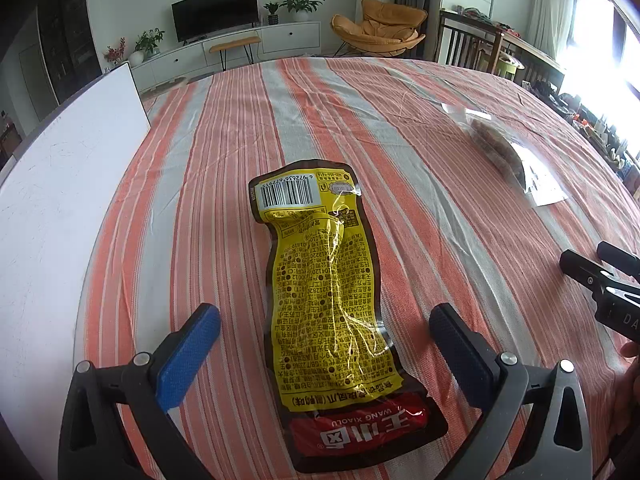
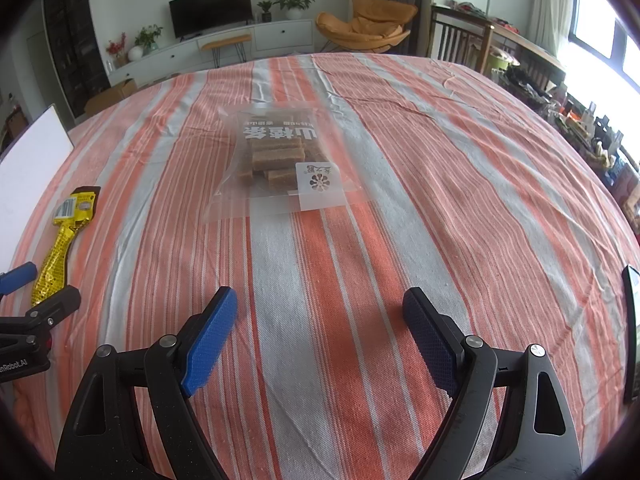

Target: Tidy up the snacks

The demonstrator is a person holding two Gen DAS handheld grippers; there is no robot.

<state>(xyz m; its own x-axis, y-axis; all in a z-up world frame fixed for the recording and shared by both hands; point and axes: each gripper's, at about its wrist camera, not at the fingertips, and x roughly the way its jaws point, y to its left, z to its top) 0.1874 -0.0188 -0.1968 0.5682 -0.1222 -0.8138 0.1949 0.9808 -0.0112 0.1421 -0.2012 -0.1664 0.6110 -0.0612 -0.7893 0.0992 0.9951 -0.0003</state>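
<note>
Orange-and-grey striped cloth (image 1: 420, 128) covers the whole table, rumpled into fine wrinkles, and everything I work with lies on it. At my nine o'clock a white board (image 1: 68, 184) stands along the table edge.

The clear bag of brown bars (image 2: 280, 160) lies flat at twelve o'clock from my right gripper (image 2: 320, 320), well apart from its tips. That gripper's jaws stand wide with nothing but cloth between them.

The yellow snack pouch (image 1: 328, 288) lies flat, barcode end away from me and red end towards me, running straight up between the fingers of my left gripper (image 1: 324, 328). Those jaws are spread as far as they go, and the blue pads (image 1: 188, 356) sit clear of the pouch on either side, so I hold nothing yet.

My worries, as I judge them: both packs are thin, slick and flat on the cloth. If I close on the pouch without coming down to the surface, the pads may skate over the glossy film, or pinch a fold of the wrinkled cloth along with it and drag the cover. The pouch looks crumpled and waisted in the middle, so a grip there could let it fold and slip out. The clear bag is wider than my jaws look; grabbed at one corner, it may sag and swing, with the bars shifting inside. My two grippers sit near each other, so crossing over could knock them together.
</note>
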